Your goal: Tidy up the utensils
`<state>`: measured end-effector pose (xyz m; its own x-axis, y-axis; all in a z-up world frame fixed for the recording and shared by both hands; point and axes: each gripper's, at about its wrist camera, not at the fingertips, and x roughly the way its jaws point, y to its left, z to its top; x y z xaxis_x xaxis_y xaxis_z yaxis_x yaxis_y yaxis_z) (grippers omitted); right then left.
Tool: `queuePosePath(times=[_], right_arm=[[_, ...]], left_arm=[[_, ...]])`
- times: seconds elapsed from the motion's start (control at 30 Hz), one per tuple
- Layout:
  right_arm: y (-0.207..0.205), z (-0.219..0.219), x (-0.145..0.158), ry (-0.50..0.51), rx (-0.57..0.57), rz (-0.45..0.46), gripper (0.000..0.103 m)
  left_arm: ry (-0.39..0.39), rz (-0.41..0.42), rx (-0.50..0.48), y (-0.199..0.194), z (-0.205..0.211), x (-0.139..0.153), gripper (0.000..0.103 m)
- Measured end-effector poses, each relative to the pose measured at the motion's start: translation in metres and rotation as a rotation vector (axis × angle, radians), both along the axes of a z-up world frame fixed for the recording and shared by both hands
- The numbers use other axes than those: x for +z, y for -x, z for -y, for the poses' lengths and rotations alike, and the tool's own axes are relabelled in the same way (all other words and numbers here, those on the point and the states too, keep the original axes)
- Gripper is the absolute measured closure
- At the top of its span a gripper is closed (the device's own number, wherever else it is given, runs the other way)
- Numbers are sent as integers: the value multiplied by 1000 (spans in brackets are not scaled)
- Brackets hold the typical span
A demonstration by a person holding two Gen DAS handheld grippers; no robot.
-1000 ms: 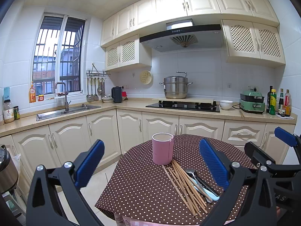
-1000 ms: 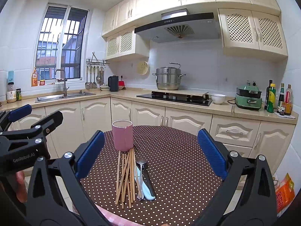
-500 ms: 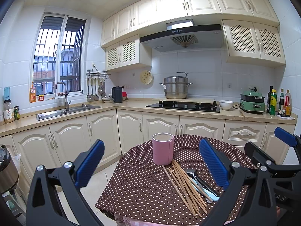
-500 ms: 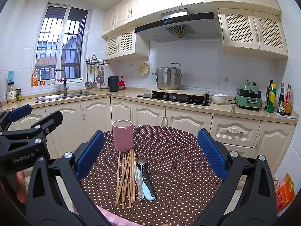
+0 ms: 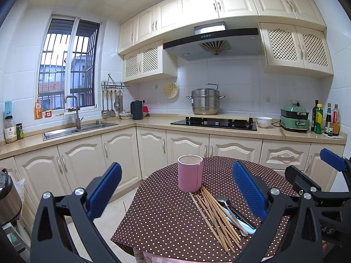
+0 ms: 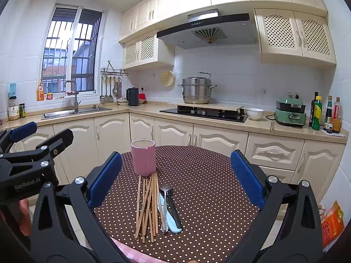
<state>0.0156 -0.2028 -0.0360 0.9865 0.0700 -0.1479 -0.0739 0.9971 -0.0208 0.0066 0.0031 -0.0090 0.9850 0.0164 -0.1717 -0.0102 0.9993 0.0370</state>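
A pink cup (image 5: pixel 190 173) (image 6: pixel 143 160) stands upright on a round table with a brown polka-dot cloth (image 5: pixel 162 223) (image 6: pixel 206 188). Just in front of the cup lies a bundle of wooden chopsticks (image 5: pixel 216 212) (image 6: pixel 147 206). Beside them lie a metal spoon (image 5: pixel 230 210) (image 6: pixel 165 203), a pale blue spoon (image 6: pixel 172 224) and a dark utensil. My left gripper (image 5: pixel 176 194) is open and empty above the table's left side. My right gripper (image 6: pixel 175 177) is open and empty, held above the utensils.
Cream kitchen cabinets and a counter run behind the table, with a sink (image 5: pixel 74 129), a hob with a steel pot (image 5: pixel 205 102), a white bowl (image 5: pixel 264 121), a green appliance (image 5: pixel 295 118) and bottles (image 5: pixel 326 118). An orange packet (image 6: pixel 332 225) lies at the lower right.
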Motion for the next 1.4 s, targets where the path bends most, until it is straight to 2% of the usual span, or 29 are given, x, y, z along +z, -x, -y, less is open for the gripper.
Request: queuePosePath(times=[0.9, 1.2, 1.3, 1.4], right_arm=[[-6, 5, -3, -10, 3, -33, 6], [-19, 13, -14, -50, 28, -98, 6], [-26, 18, -21, -71, 34, -136, 6], [-32, 23, -27, -77, 22, -163, 6]], left_arm=[[-3, -29, 3, -5, 0, -3, 4], [-7, -88, -4, -18, 5, -10, 4], [-13, -122, -10, -26, 9, -15, 4], [14, -179, -35, -38, 8, -22, 4]])
